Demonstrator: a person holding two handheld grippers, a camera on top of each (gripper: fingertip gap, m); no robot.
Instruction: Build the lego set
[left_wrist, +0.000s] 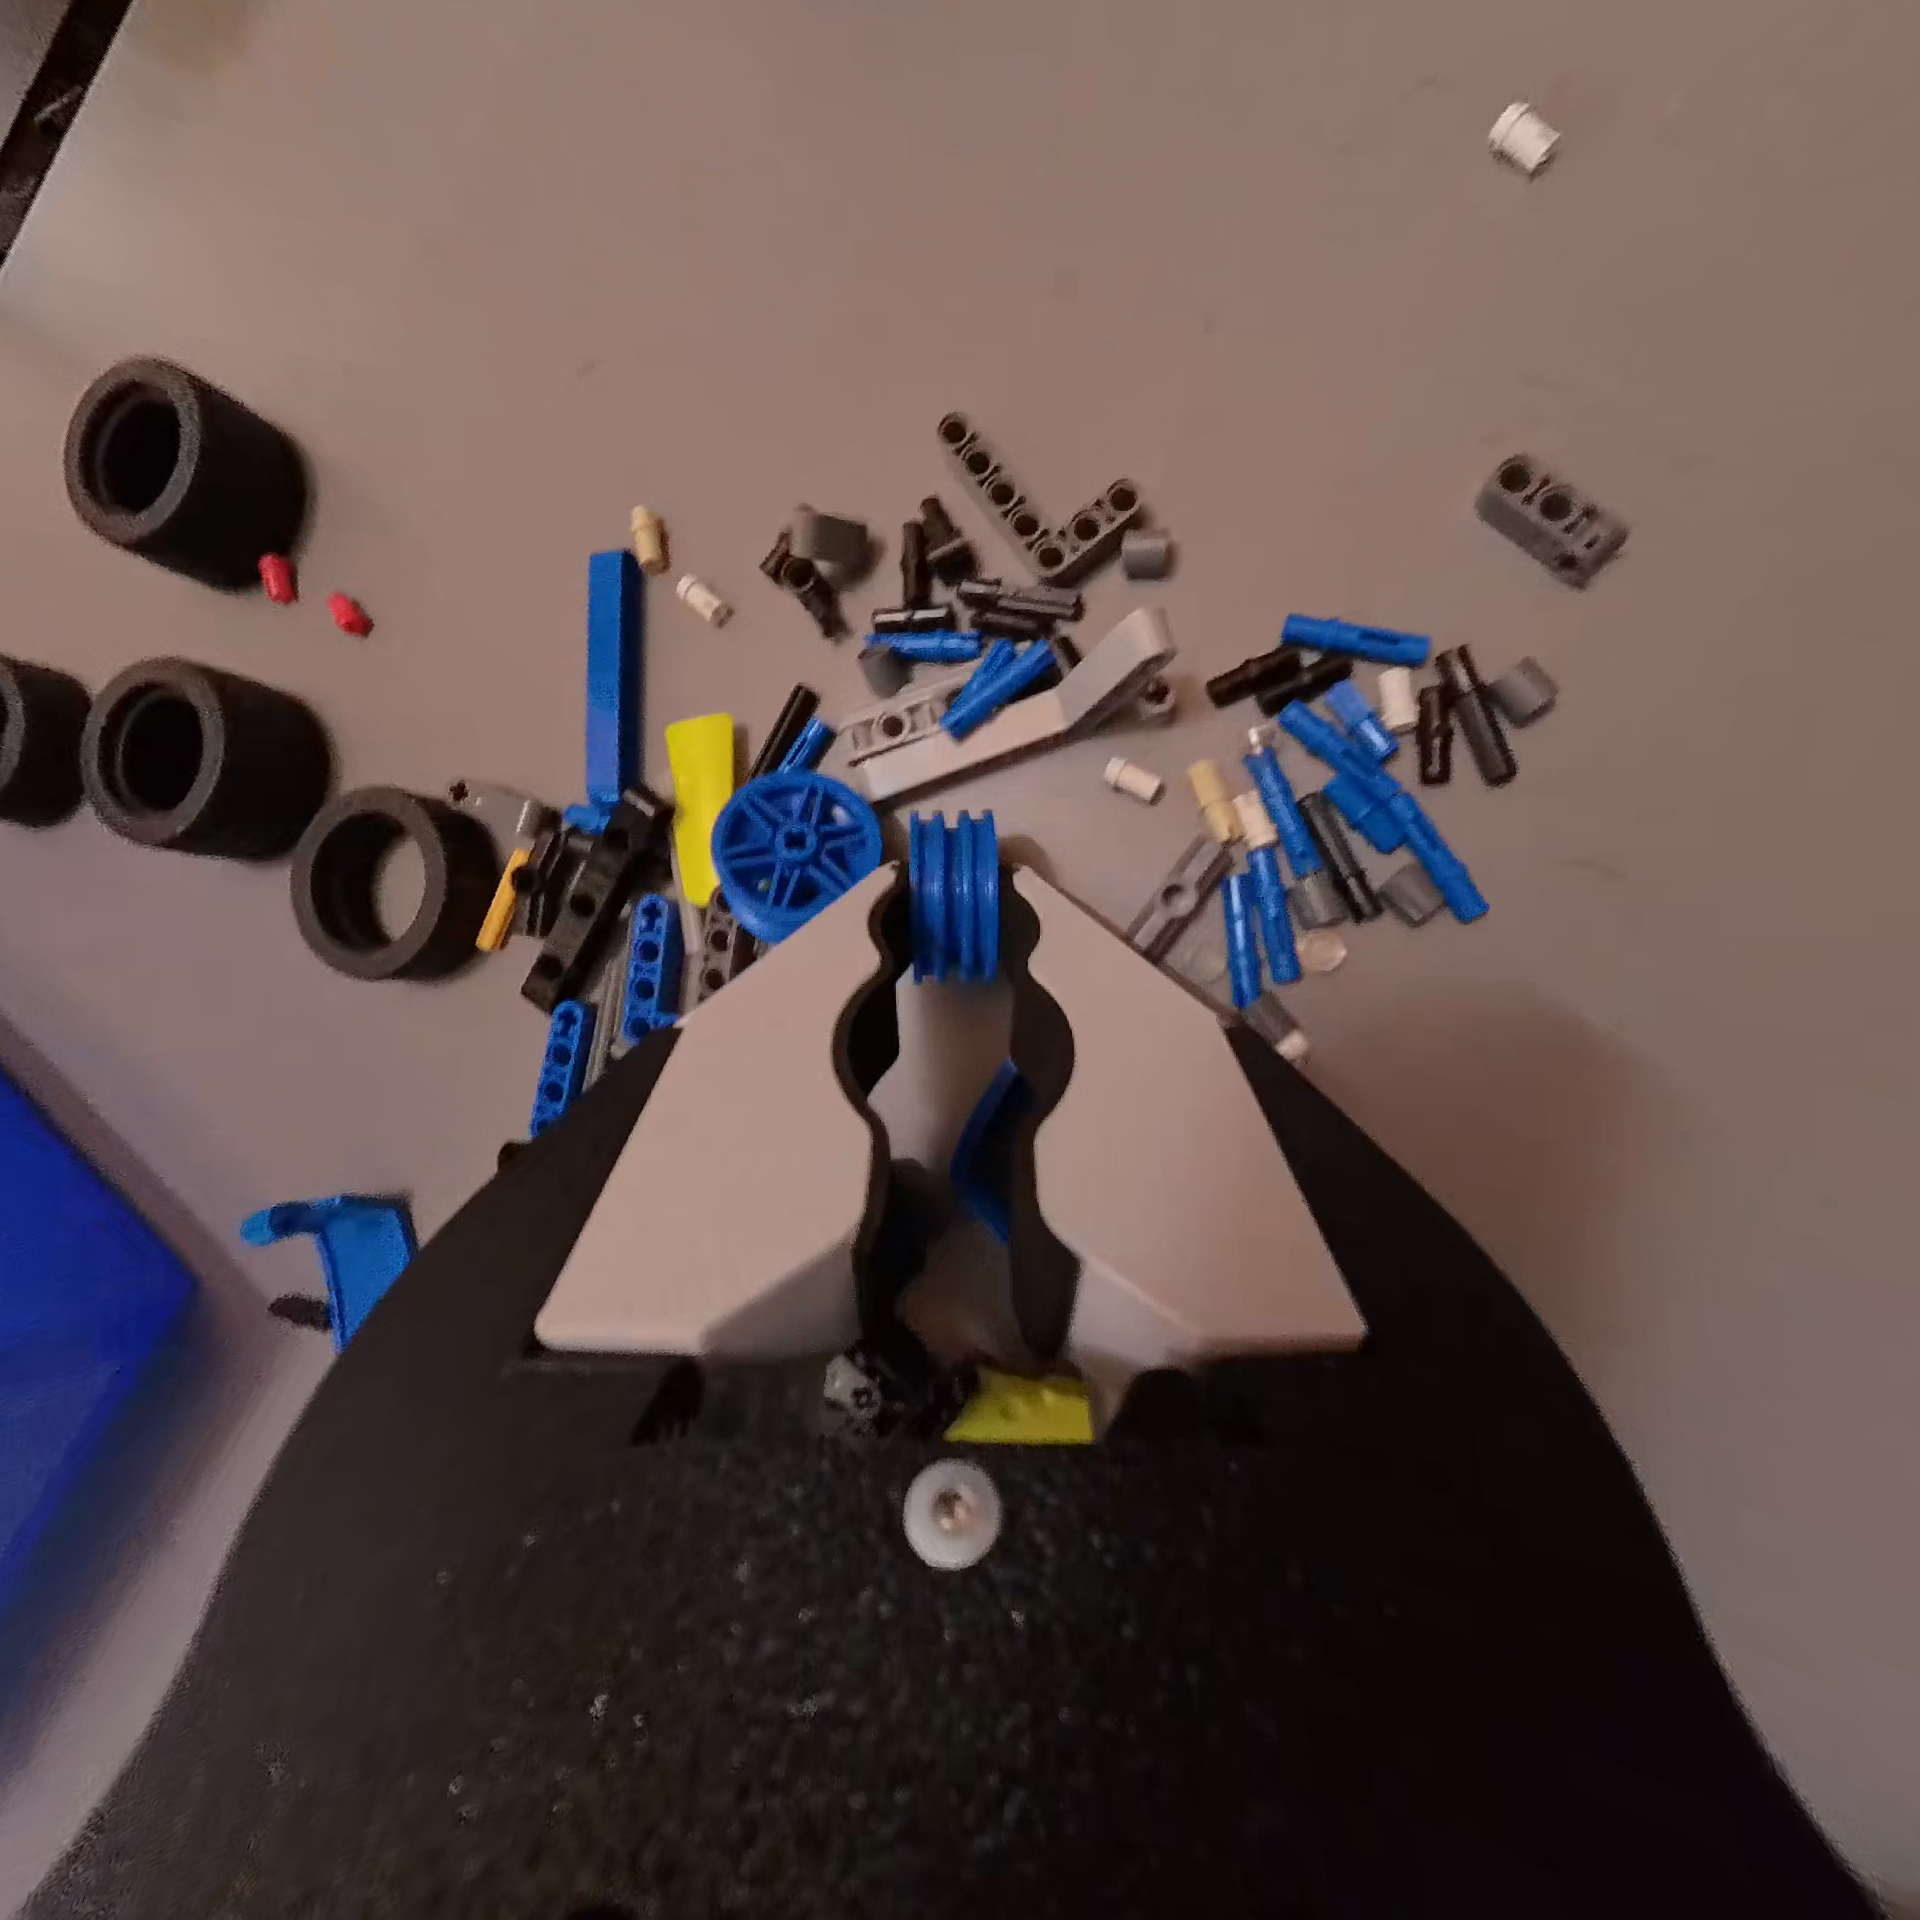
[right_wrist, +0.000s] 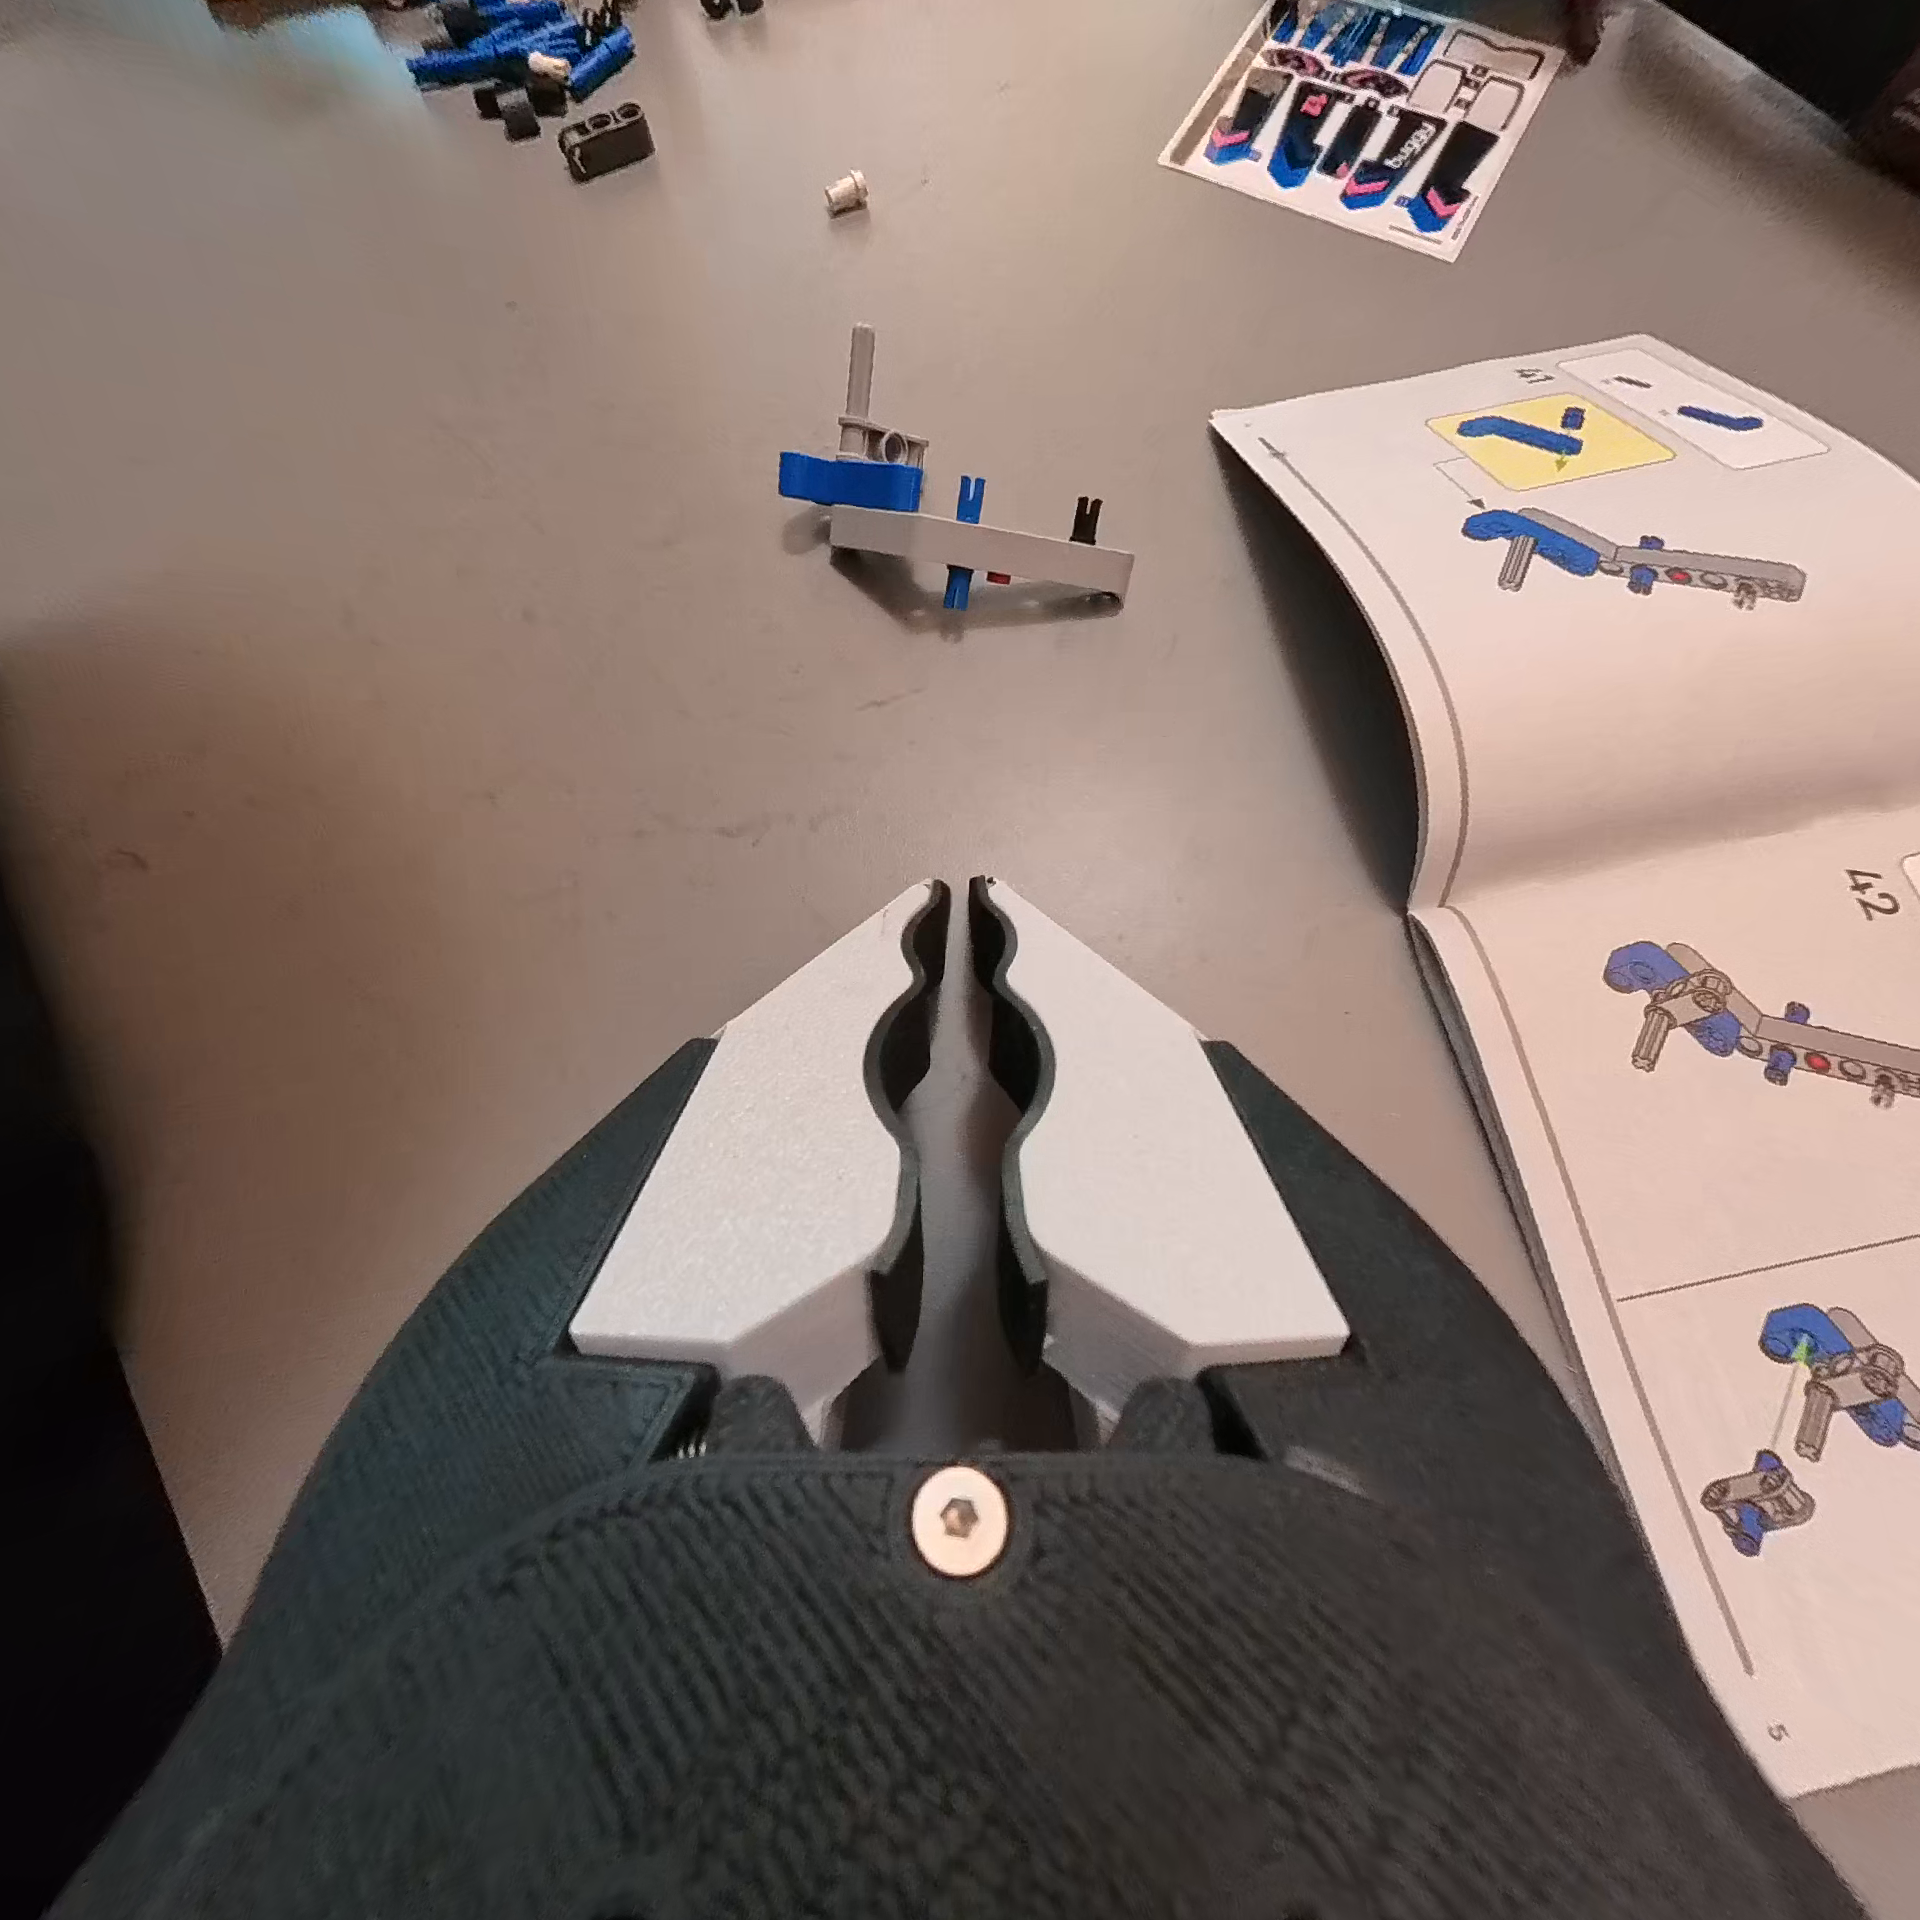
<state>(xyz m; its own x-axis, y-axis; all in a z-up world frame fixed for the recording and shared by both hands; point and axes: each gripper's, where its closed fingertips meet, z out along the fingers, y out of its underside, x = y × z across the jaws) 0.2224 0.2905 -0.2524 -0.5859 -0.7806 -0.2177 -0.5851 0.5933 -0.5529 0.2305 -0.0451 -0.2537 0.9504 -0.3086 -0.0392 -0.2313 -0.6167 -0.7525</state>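
In the left wrist view my left gripper (left_wrist: 954, 896) is shut on a blue ribbed wheel rim (left_wrist: 954, 868), held edge-on between the fingertips above the pile of loose parts (left_wrist: 1039, 727). A second blue spoked rim (left_wrist: 795, 842) lies just to its left. In the right wrist view my right gripper (right_wrist: 958, 885) is shut and empty, hovering over the grey table (right_wrist: 520, 675). A partly built piece (right_wrist: 940, 509), a grey beam with a blue block, a grey axle and blue and black pins, lies on the table ahead of it.
Several black tyres (left_wrist: 187, 468) lie at the left, with two red pins (left_wrist: 312, 597) beside them. A dark grey brick (left_wrist: 1550, 517) and a white bush (left_wrist: 1523, 135) lie apart. An open instruction booklet (right_wrist: 1621, 831) and a sticker sheet (right_wrist: 1361, 114) lie on the right. My right fingertips sit around 35 centimeters from my left ones. Measured from the fingertips, the dark grey brick (left_wrist: 1550, 517) is 11 centimeters or so from the left gripper and 25 centimeters from the right. It is also in sight in the right wrist view (right_wrist: 598, 121).
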